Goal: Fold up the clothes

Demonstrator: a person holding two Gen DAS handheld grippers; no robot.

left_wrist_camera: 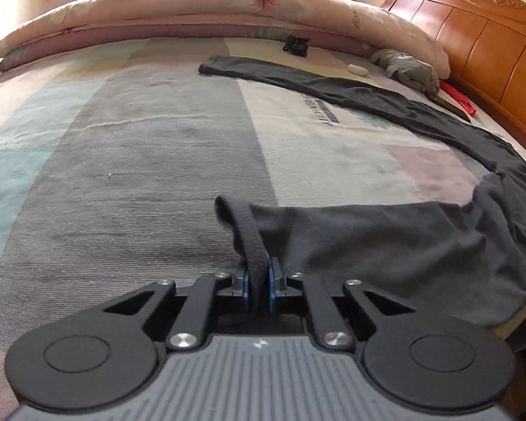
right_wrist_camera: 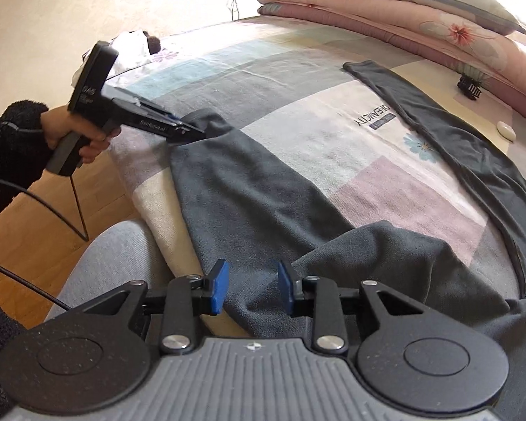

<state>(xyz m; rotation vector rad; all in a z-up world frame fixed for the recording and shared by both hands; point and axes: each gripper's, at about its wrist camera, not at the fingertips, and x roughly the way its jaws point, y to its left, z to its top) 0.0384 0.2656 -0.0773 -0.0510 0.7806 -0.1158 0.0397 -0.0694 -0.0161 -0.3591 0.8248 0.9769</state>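
We are folding the dark grey trousers point(right_wrist_camera: 263, 189), which lie spread across the striped bedsheet point(left_wrist_camera: 140, 161); we place everything by those trousers. One leg runs away toward the folded quilt point(left_wrist_camera: 193, 14) at the far side of them, the other lies along the near edge of the bed.

Our left gripper point(left_wrist_camera: 259, 282) is clamped on the hem cuff of the near leg, the blue pads pinching the ribbed band with only the cloth between them. From the right wrist view we see that same gripper point(right_wrist_camera: 193, 129) at the leg's end, held by a hand point(right_wrist_camera: 70, 133).

Our right gripper point(right_wrist_camera: 250, 289) hovers above the near leg close to the seat, its jaws partly apart and gripping nothing; grey fabric shows in the gap, but the pads do not press it.

To do this step well, we judge that the right gripper should drop onto the leg's edge and close on it before the left carries the cuff over. We keep the cuff low and taut, so the leg lands flat on the other one without wrinkles. A loose pinch risks dropping the hem mid-fold.
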